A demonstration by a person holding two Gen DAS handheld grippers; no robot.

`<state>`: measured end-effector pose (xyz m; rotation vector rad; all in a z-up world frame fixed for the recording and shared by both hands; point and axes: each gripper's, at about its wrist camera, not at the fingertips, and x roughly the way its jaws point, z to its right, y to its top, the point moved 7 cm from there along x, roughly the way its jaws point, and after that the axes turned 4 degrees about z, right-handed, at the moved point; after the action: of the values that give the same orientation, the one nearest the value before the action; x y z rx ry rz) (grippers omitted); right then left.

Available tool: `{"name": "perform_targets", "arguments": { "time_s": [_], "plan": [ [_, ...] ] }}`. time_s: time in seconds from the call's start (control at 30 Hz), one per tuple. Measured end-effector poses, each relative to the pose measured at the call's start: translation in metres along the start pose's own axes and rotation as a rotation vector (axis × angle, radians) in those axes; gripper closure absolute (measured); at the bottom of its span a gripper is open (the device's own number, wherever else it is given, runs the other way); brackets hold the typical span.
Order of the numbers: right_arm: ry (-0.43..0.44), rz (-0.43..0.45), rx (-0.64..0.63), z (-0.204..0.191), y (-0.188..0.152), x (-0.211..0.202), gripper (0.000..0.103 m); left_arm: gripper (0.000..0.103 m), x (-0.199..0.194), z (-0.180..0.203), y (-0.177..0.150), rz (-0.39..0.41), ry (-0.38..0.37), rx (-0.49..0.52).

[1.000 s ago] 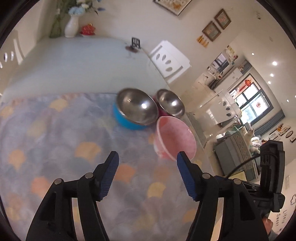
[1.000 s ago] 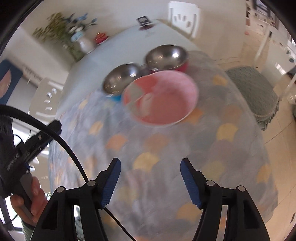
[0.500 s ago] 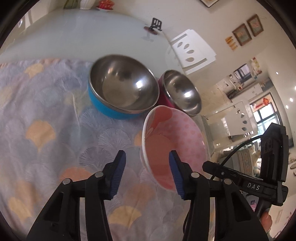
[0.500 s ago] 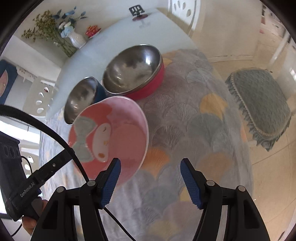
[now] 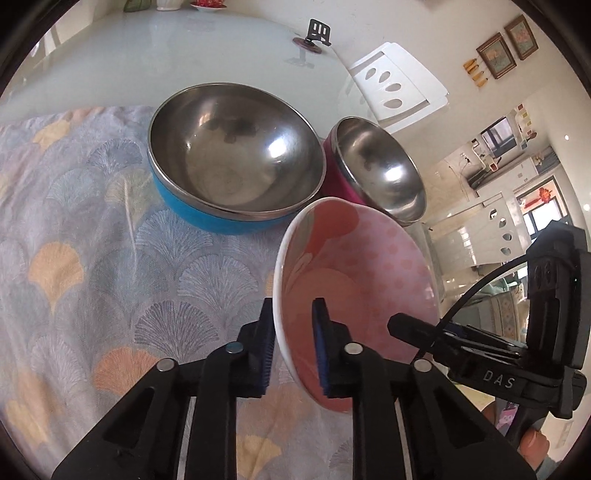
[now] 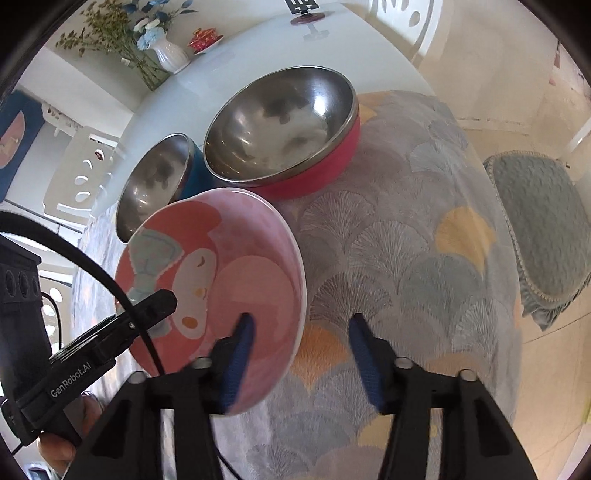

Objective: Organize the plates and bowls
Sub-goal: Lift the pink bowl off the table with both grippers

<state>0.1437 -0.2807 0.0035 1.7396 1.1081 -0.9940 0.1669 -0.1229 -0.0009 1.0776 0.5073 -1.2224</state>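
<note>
A pink cartoon-print bowl (image 5: pixel 354 280) is tilted on the patterned cloth; it also shows in the right wrist view (image 6: pixel 214 280). My left gripper (image 5: pixel 293 343) is shut on its rim, one finger inside and one outside. My right gripper (image 6: pixel 299 362) is open, straddling the bowl's opposite rim, with its left finger (image 6: pixel 236 362) inside the bowl. Behind stand a steel bowl with a blue outside (image 5: pixel 232 158), seen too in the right wrist view (image 6: pixel 155 184), and a steel bowl with a red outside (image 5: pixel 376 166), also in the right wrist view (image 6: pixel 284 125).
The patterned cloth (image 5: pixel 92 258) covers the near part of a white table (image 5: pixel 147 55). A phone stand (image 5: pixel 314 33), a flower vase (image 6: pixel 166 55) and a small red dish (image 6: pixel 205 37) sit at the far end. White chairs (image 5: pixel 399 81) and a cushioned stool (image 6: pixel 543 236) stand around.
Both grippers moved in on the pink bowl. My left gripper closed from wide open onto its rim, and the bowl tipped up. My right gripper came to straddle the other rim.
</note>
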Motion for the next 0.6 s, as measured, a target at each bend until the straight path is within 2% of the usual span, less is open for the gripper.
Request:
{"name": "perform_targets", "arguments": {
  "time_s": [0.17, 0.23, 0.47, 0.6],
  "plan": [
    [0.006, -0.009, -0.022, -0.005, -0.001, 0.005, 0.077, 0.091, 0.001, -0.001, 0.000, 0.005, -0.010, -0.005],
    [0.017, -0.016, -0.026, -0.008, -0.002, 0.008, 0.089, 0.091, 0.003, 0.001, 0.001, 0.007, -0.008, -0.001],
    [-0.017, 0.009, -0.071, -0.013, -0.008, 0.001, 0.089, 0.091, -0.001, 0.003, -0.002, 0.007, 0.004, 0.025],
    [-0.030, 0.029, -0.083, -0.021, -0.015, -0.015, 0.089, 0.091, -0.019, 0.010, -0.006, 0.029, -0.010, 0.044]
  ]
}}
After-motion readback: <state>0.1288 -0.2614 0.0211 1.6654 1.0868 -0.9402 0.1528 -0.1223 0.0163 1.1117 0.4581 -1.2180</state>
